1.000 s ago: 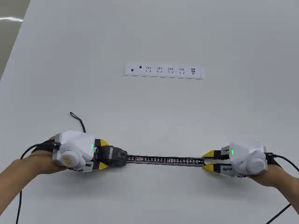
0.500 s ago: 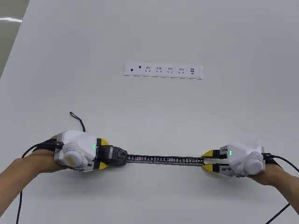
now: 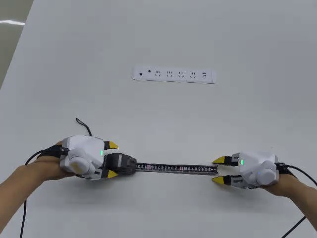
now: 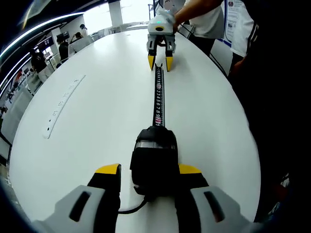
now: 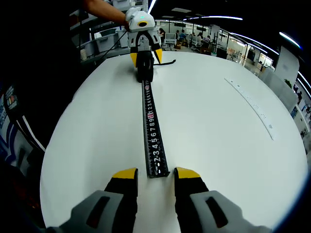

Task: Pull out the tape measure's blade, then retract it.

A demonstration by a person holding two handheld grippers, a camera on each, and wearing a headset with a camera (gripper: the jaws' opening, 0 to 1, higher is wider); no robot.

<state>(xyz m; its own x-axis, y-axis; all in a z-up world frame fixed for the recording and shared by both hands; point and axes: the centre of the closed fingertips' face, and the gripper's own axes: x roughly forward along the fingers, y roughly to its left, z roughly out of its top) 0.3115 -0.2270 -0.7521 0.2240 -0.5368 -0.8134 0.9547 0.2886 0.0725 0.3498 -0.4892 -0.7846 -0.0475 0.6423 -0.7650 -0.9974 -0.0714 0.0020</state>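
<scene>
Right tongs [image 3: 218, 170] now apart, off blade [image 3: 176, 168] — power strip [image 3: 173, 75] beyond

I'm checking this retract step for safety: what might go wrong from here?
1. The right claw stands open around the tip of the blade, so nothing brakes it; if unlocked, it may whip back into the case.
2. The left claw also looks open around the case, so a fast recoil could skid or tip it on the table.
</scene>
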